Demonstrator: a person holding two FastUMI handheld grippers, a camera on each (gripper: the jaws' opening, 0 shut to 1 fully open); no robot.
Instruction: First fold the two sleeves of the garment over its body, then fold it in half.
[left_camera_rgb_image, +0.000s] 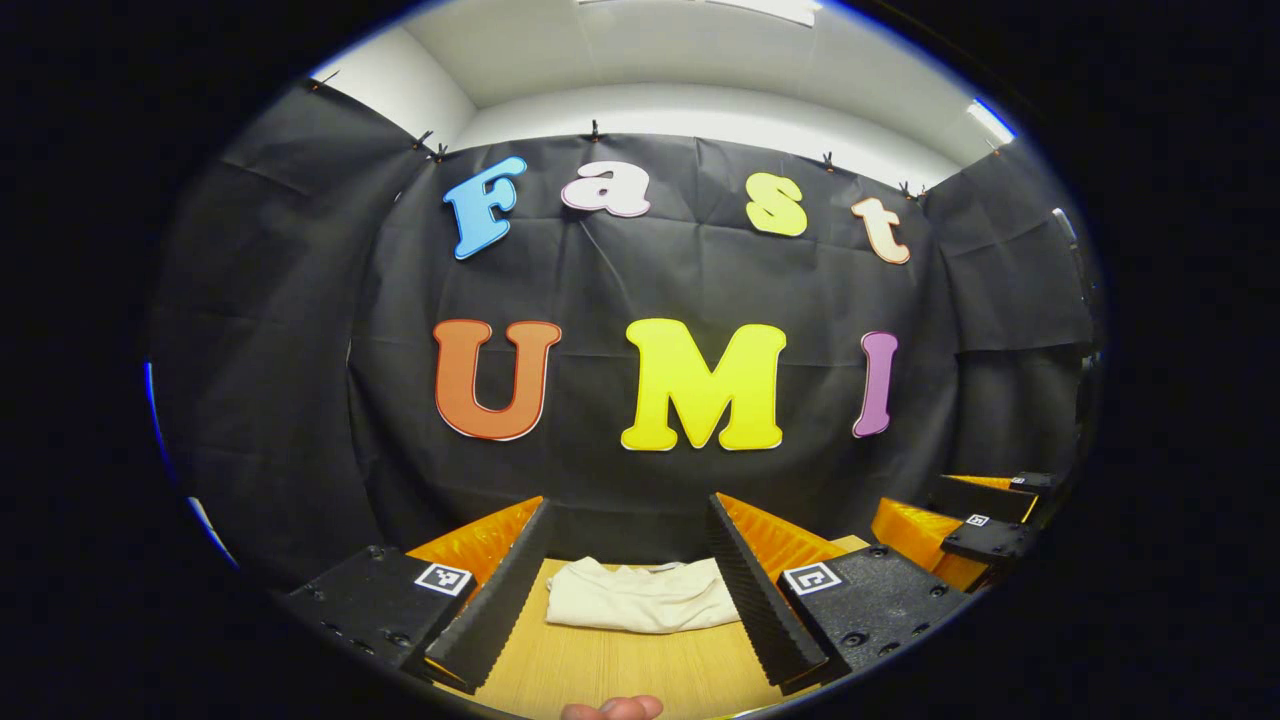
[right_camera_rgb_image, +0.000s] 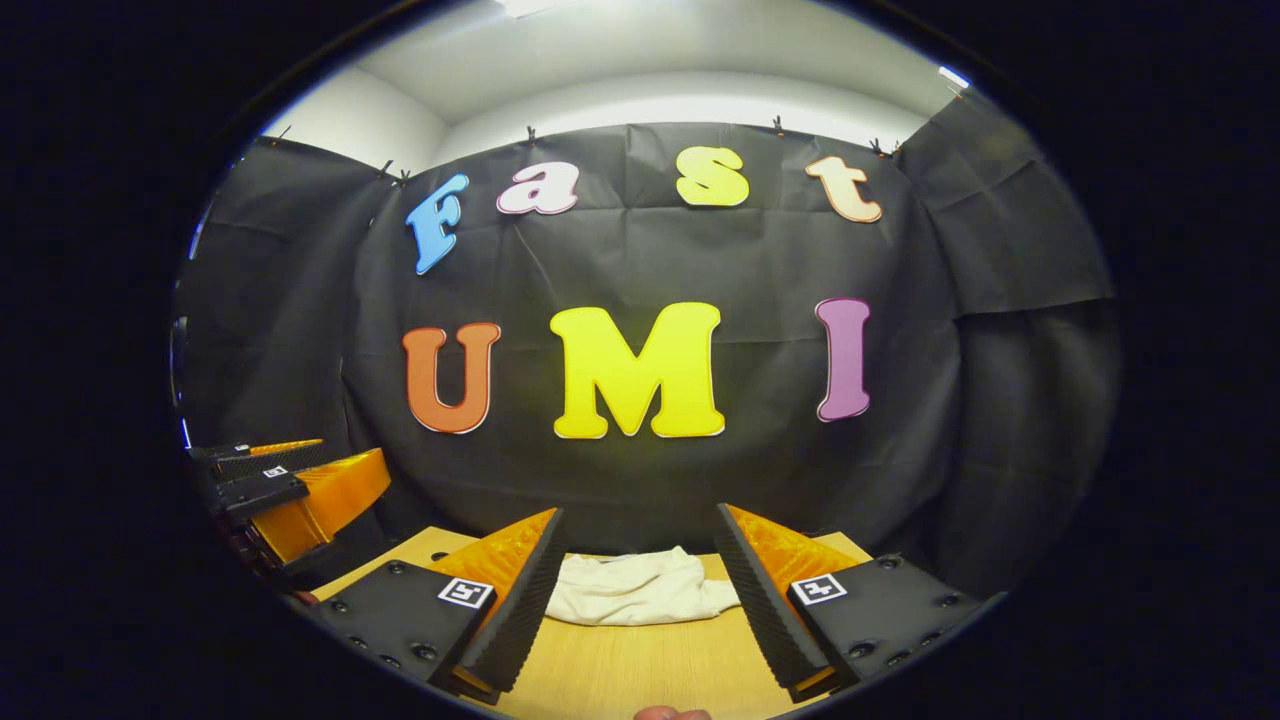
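A cream garment (left_camera_rgb_image: 640, 595) lies bunched in a low folded heap on the wooden table (left_camera_rgb_image: 620, 670), close to the black back wall. In the left gripper view my left gripper (left_camera_rgb_image: 630, 550) hangs open above the table, its fingers framing the garment from a distance, nothing between them. The right gripper (left_camera_rgb_image: 985, 525) appears at that view's right edge. In the right gripper view the same garment (right_camera_rgb_image: 640, 588) lies ahead between the fingers of my open right gripper (right_camera_rgb_image: 640, 545), which holds nothing. The left gripper (right_camera_rgb_image: 290, 480) hovers at that view's left side.
The black cloth wall (left_camera_rgb_image: 640, 420) stands right behind the table's far edge. Bare light wood (right_camera_rgb_image: 640, 670) stretches between the garment and both grippers. A fingertip of the holding hand (left_camera_rgb_image: 612, 708) peeks in at the bottom.
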